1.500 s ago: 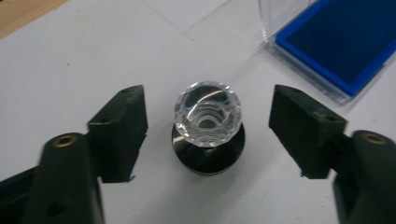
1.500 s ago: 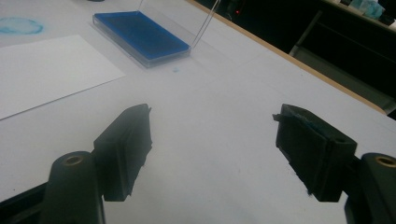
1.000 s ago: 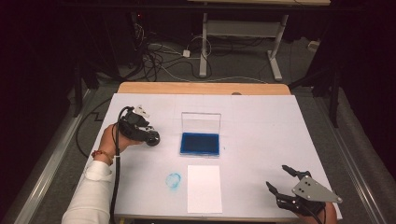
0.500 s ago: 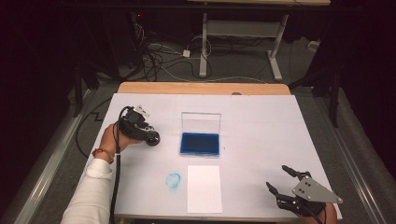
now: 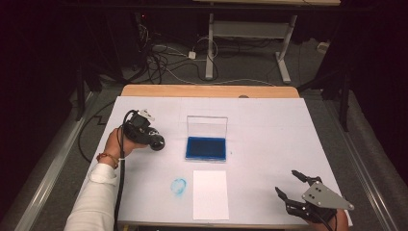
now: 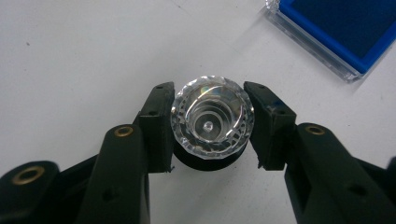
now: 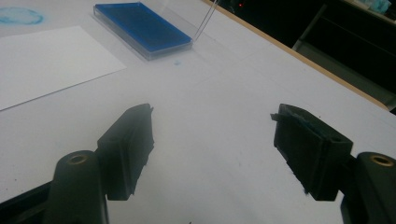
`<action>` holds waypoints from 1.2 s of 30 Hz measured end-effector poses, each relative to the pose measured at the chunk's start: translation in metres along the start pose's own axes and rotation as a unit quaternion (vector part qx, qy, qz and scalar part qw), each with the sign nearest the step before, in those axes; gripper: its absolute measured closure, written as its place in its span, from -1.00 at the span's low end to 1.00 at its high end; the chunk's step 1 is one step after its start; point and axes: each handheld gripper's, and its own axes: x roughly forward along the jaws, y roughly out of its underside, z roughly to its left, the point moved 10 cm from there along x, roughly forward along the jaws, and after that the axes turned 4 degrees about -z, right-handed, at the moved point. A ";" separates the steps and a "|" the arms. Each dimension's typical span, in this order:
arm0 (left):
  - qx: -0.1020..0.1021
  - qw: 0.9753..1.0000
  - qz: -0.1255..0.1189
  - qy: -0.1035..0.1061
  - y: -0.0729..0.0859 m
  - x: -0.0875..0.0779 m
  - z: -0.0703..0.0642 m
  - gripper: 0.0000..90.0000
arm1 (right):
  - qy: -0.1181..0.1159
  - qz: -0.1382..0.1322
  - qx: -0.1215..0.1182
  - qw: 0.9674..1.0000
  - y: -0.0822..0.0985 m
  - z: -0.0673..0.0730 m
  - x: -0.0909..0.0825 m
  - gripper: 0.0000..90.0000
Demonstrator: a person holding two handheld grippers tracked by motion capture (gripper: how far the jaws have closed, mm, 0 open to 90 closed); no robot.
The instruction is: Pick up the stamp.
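Left gripper (image 6: 212,128) pinches a faceted clear knob (image 6: 212,122) between both jaws, over the white table (image 5: 269,120) left of the open blue ink pad (image 5: 206,148); the knob's dark base is mostly hidden beneath. Right gripper (image 7: 212,149) rests spread wide, empty, at the near right corner, its hand cut off by the frame. A faint blue smudge (image 5: 178,186) sits beside the white sheet (image 5: 210,194).

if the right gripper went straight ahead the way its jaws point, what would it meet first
Probably the open blue ink pad in its clear plastic case; the right gripper faces bare white table before it, though depth is unclear.
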 end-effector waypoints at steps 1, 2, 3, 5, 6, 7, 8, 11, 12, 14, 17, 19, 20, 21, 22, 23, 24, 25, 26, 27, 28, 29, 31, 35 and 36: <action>-0.002 1.000 -0.001 0.001 0.000 0.000 0.000 0.19 | 0.000 0.000 0.000 1.000 0.000 0.000 0.000 -0.37; -0.001 1.000 0.000 -0.001 0.000 0.000 0.000 0.20 | 0.000 0.000 0.000 1.000 0.000 0.000 0.000 -0.37; -0.001 1.000 0.000 -0.001 0.000 0.000 0.000 0.20 | 0.000 0.000 0.000 1.000 0.000 0.000 0.000 -0.37; 0.005 1.000 0.002 -0.004 0.000 0.000 -0.001 0.21 | -0.001 0.001 -0.001 1.000 0.000 0.001 0.000 -0.37; 0.007 1.000 0.002 -0.004 0.000 0.000 -0.001 0.21 | -0.002 0.001 -0.001 1.000 0.000 0.001 0.000 -0.37; 0.012 1.000 0.002 -0.006 0.000 0.000 -0.002 0.21 | -0.002 0.001 -0.001 1.000 0.000 0.001 0.000 -0.37; 0.012 1.000 0.002 -0.006 0.000 0.000 -0.002 0.21 | -0.002 0.003 0.000 1.000 0.000 0.001 0.000 -0.36; 0.021 1.000 -0.004 -0.017 -0.002 0.000 -0.003 0.21 | -0.001 0.003 0.000 1.000 0.000 0.001 0.000 -0.36; 0.020 1.000 -0.007 -0.019 -0.003 0.000 -0.003 0.21 | -0.001 0.003 0.000 1.000 0.000 0.001 0.000 -0.36; 0.016 0.999 -0.018 -0.026 -0.005 -0.002 -0.002 0.22 | -0.001 0.003 0.002 1.000 0.001 0.001 0.000 -0.36; 0.017 0.999 -0.039 -0.032 -0.009 -0.010 -0.002 0.22 | -0.001 0.003 0.001 1.000 0.000 0.001 0.000 -0.36; 0.016 0.998 -0.059 -0.025 -0.011 -0.018 -0.008 0.22 | 0.000 0.002 0.002 1.000 0.000 0.001 0.000 -0.36; 0.016 0.998 -0.059 -0.025 -0.011 -0.018 -0.008 0.22 | 0.000 0.002 0.003 1.000 0.001 0.001 0.000 -0.36; 0.018 0.998 -0.063 -0.023 -0.012 -0.021 -0.011 0.22 | 0.000 0.002 0.004 1.000 0.000 0.000 0.000 -0.36; 0.018 0.997 -0.074 -0.026 -0.012 -0.026 -0.015 0.22 | 0.000 -0.001 0.004 1.000 0.000 0.000 0.000 -0.36; 0.018 0.997 -0.074 -0.026 -0.012 -0.026 -0.015 0.22 | 0.000 -0.003 0.005 1.000 -0.001 0.000 0.000 -0.36; 0.028 0.997 -0.075 -0.023 -0.011 -0.030 -0.020 0.22 | 0.001 -0.005 0.005 1.000 -0.001 0.000 0.000 -0.37; 0.031 0.996 -0.077 -0.025 -0.010 -0.032 -0.022 0.22 | 0.004 -0.008 0.006 1.000 -0.002 0.000 0.000 -0.39; 0.031 0.996 -0.077 -0.025 -0.010 -0.032 -0.022 0.22 | 0.006 -0.011 0.006 1.000 -0.003 -0.001 0.000 -0.41; 0.034 0.996 -0.079 -0.024 -0.009 -0.034 -0.026 0.22 | 0.006 -0.014 0.007 1.000 -0.004 -0.001 0.000 -0.41; 0.035 0.996 -0.083 -0.022 -0.008 -0.036 -0.028 0.22 | 0.008 -0.015 0.008 1.000 -0.004 -0.002 0.000 -0.41; 0.035 0.995 -0.089 -0.020 -0.007 -0.038 -0.031 0.22 | 0.011 -0.016 0.009 1.000 -0.004 -0.002 -0.001 -0.42; 0.035 0.995 -0.092 -0.018 -0.007 -0.039 -0.033 0.22 | 0.012 -0.017 0.011 1.000 -0.003 -0.003 -0.002 -0.43; 0.043 0.993 -0.109 -0.010 -0.007 -0.044 -0.041 0.22 | 0.013 -0.023 0.016 1.000 -0.005 -0.005 -0.002 -0.44; 0.042 0.992 -0.116 -0.007 -0.007 -0.045 -0.043 0.22 | 0.013 -0.023 0.016 1.000 -0.005 -0.005 -0.002 -0.44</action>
